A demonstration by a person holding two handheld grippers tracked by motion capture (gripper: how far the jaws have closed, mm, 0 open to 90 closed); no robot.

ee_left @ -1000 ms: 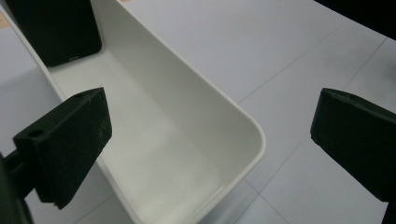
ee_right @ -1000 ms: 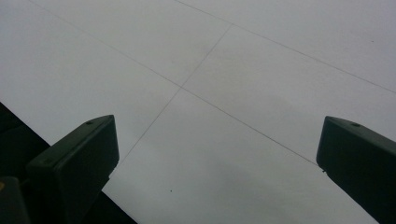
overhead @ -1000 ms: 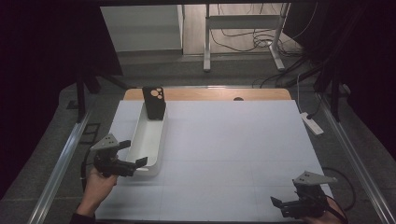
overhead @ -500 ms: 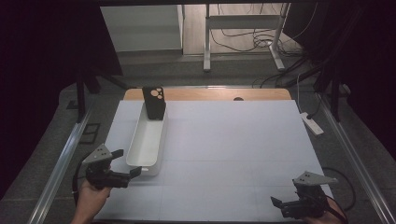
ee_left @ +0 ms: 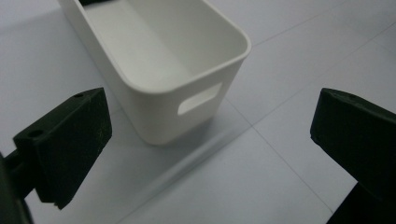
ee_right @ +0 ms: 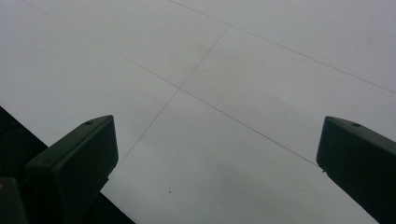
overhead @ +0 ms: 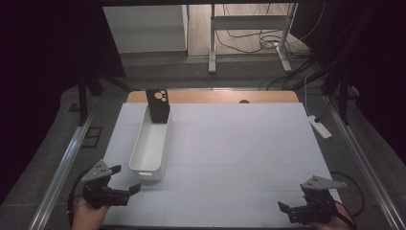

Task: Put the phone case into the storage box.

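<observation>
White table top (overhead: 230, 148), seemingly dim room.

White table (overhead: 239, 153), thin grid lines across surface, bare wood strip at far edge. On it: long white bin (overhead: 151, 143) just ahead of left gripper (overhead: 122, 179), near end with handle slot facing jaws, apart from them. Black phone case (overhead: 158, 105) upright at bin's far end. Bare sheet ahead of right gripper (overhead: 287, 208).
</observation>
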